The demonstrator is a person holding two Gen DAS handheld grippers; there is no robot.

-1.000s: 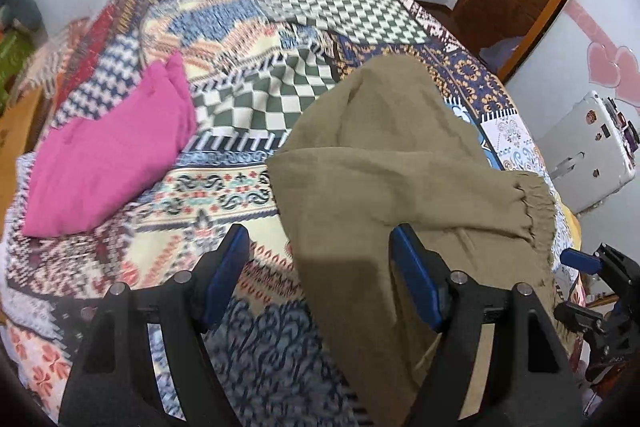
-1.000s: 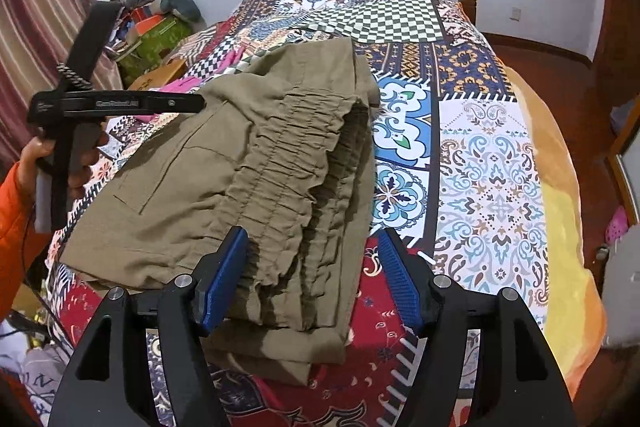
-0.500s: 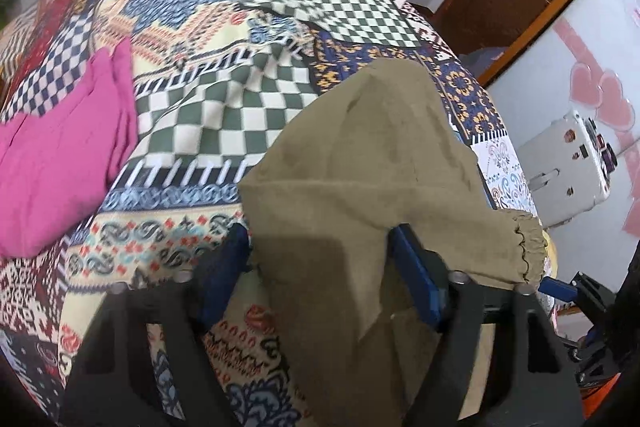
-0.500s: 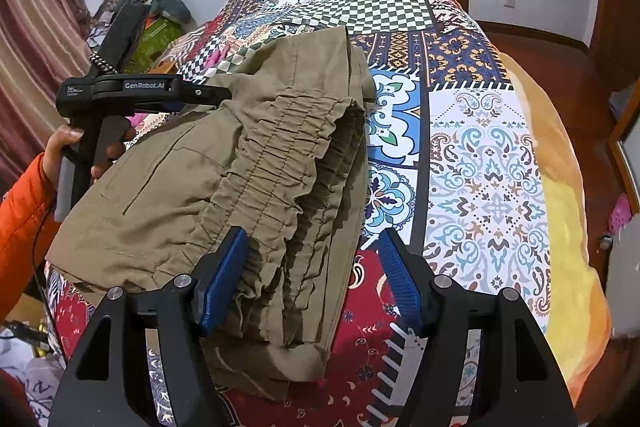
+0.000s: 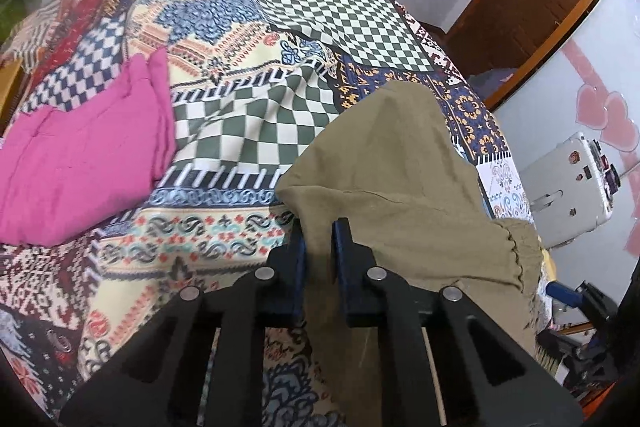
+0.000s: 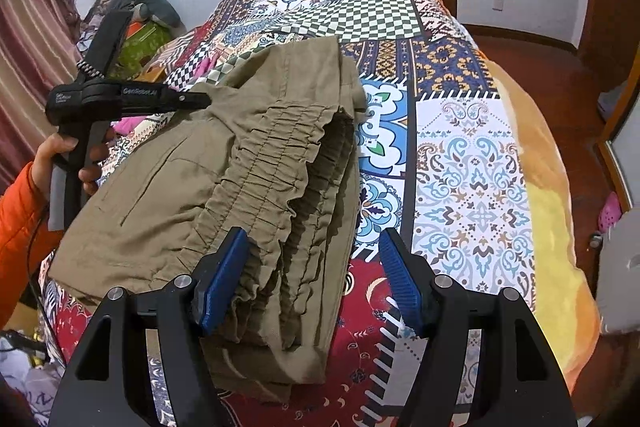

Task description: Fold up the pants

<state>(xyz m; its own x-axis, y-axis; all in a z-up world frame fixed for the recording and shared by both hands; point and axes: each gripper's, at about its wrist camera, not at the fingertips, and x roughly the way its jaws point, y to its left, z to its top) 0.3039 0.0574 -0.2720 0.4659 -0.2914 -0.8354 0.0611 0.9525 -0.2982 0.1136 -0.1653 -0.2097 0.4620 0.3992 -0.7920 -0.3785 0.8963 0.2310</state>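
Olive pants [image 6: 224,187] lie already doubled over on the patchwork bedspread [image 6: 472,163], toward the near end of the bed. The gathered elastic waistband [image 6: 276,179] is stacked in layers along the bundle's right edge. In the right wrist view the long axis runs from about 6 o'clock, at the camera, up to 12 o'clock toward the far wall.

Left gripper [image 5: 319,259]: jaws narrow and closing, with a ridge of the olive cloth pinched between the blue pads [image 5: 342,251]. From the right wrist view this tool enters from 9 o'clock and meets the bundle's far left corner; a hand in an orange sleeve [image 6: 16,223] carries it.

Right gripper [image 6: 316,275]: jaws stand wide, straddling the waistband's near end. The left pad lies against the gathers; the right pad hangs over bare bedspread, off the cloth. Nothing is clamped.

Judgement: the next fold turns on the two tools sitting at diagonal ends of the bundle, left far at 10 o'clock, right near at 6. The right still needs a grip before any lift.

Pink garment [image 5: 84,163], folded, sits well apart at 9 o'clock in the left wrist view.
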